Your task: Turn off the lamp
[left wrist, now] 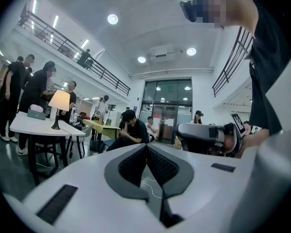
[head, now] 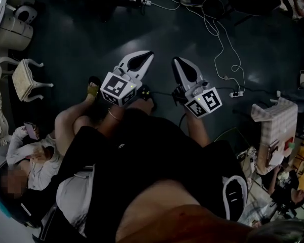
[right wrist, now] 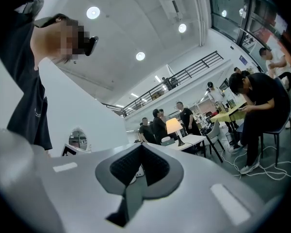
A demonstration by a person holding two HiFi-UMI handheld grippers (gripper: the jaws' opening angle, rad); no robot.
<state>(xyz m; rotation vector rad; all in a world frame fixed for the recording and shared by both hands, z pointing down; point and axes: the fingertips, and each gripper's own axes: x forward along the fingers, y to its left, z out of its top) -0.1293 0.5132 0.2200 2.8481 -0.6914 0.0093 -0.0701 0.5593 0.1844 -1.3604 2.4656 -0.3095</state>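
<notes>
The left gripper (head: 144,57) and right gripper (head: 180,65), smooth white moulded shells with ribbed black pads (left wrist: 131,164), are held side by side, each with its jaws pressed together on nothing. Well apart from them across the hall, the lamp (left wrist: 59,101) glows on a white table (left wrist: 19,126), its cream conical shade on a slim dark stem, with people (left wrist: 39,89) close behind. Loose white cables (head: 220,39) snake over the dark floor (head: 81,39). A foot could snag one, and a clumsy push might topple the slender lamp.
</notes>
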